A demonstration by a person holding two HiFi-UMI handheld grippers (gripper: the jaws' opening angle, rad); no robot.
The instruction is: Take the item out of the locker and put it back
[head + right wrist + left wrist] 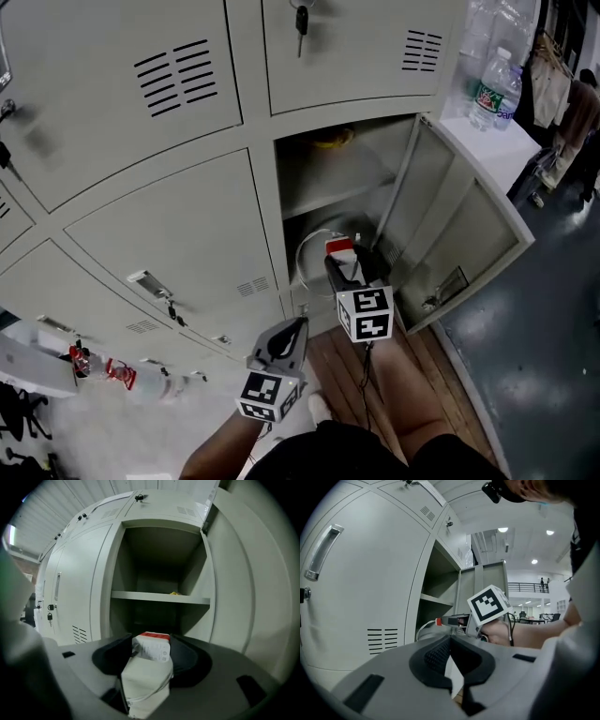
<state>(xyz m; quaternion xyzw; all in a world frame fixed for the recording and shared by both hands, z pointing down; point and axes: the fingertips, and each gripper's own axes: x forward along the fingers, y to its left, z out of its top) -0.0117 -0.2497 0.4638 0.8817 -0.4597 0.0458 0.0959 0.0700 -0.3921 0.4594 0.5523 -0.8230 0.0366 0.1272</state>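
Observation:
A white carton with a red top (339, 247) is clamped in my right gripper (347, 267), just in front of the open locker compartment (323, 202). In the right gripper view the carton (149, 667) fills the gap between the jaws of that gripper (151, 646) and points at the lower bay under the shelf (159, 597). My left gripper (284, 339) hangs lower and to the left, before a closed door, with its jaws together and nothing in them. From the left gripper (451, 657) I see the carton's red end (439, 621) at the opening.
The locker door (459, 225) stands swung out to the right. A yellow thing (333, 138) lies on the upper shelf, and a white cable (305, 253) loops in the lower bay. Water bottles (494, 89) stand on a white surface at right. A key (301, 19) hangs in the door above.

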